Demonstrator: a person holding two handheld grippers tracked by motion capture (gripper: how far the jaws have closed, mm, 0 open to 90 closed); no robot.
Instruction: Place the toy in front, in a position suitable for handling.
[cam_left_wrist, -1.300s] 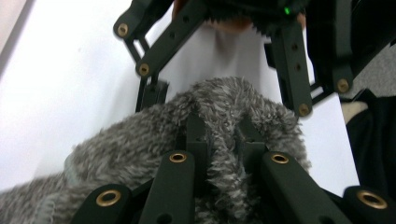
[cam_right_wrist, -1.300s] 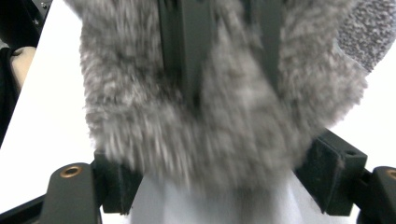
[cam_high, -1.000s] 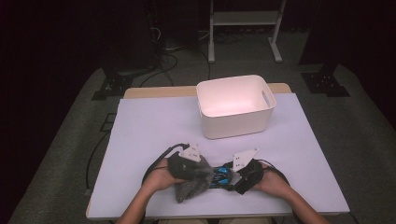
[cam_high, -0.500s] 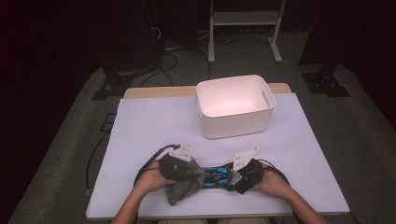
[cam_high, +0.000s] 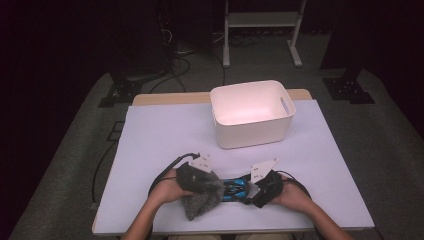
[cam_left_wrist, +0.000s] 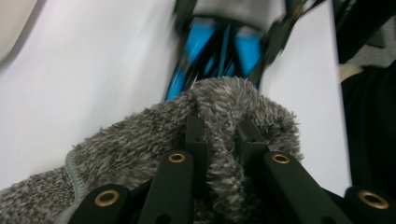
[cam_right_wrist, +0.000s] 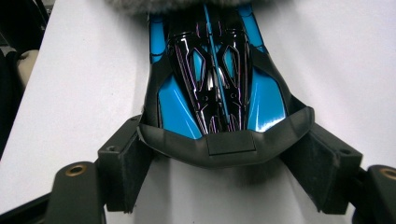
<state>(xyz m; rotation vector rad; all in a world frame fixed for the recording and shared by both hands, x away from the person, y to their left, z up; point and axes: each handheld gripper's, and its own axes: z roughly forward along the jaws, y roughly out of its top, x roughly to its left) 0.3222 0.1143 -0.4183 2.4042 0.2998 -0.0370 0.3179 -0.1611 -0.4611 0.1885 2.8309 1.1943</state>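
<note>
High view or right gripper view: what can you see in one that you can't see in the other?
The high view alone has the white bin, the person's hands, and the left claw shut on the fuzzy grey cloth. The right gripper view alone gives the close-up: the right claw has its pads pressed on the toy car's dark rear wing, and you see thin purple lines on its black top. Both have the blue and black toy car, a bit of cloth and the white table.

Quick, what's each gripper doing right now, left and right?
Left gripper: shut on the grey fuzzy cloth.
Right gripper: shut on the blue toy car.
</note>
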